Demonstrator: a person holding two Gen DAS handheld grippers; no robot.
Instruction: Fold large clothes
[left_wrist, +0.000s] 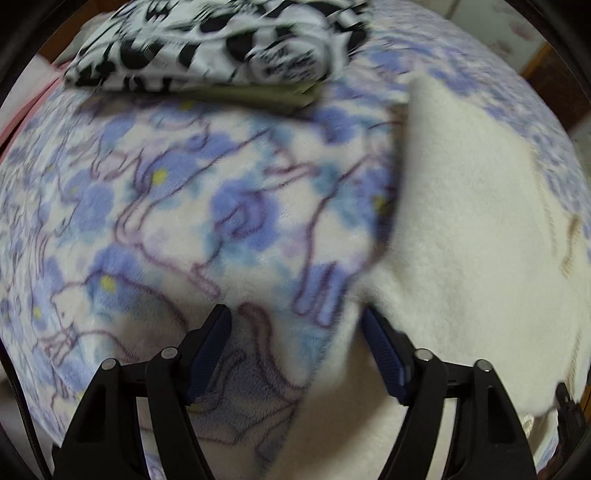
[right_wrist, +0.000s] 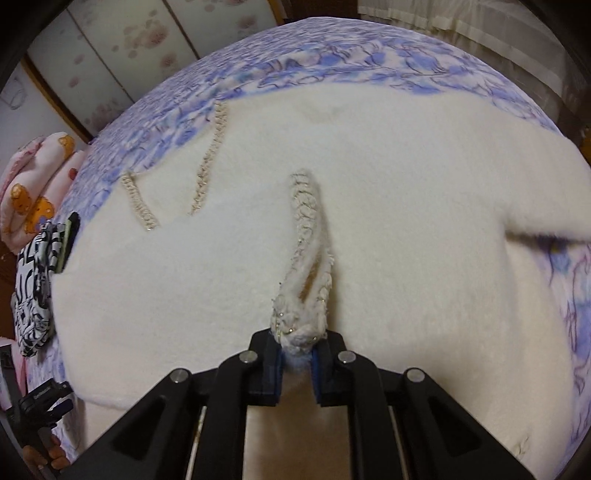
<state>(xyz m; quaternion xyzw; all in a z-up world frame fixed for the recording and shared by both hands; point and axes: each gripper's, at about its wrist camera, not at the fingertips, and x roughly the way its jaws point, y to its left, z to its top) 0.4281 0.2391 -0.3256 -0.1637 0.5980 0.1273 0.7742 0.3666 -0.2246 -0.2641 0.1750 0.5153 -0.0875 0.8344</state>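
Here, a white fleece garment (right_wrist: 332, 192) is spread over a blue floral blanket (left_wrist: 155, 206), filling the near and right of the bed. Its braided trimmed edge (right_wrist: 306, 258) is pinched between the pressed-together jaws of the right gripper (right_wrist: 297, 360). The left gripper (left_wrist: 295, 350) is held spread, empty, at the garment's left border. For a clean fold, that border is best seized before the edge is lifted. A black-and-white patterned bundle (left_wrist: 207, 40), lying far left, may be crowded.
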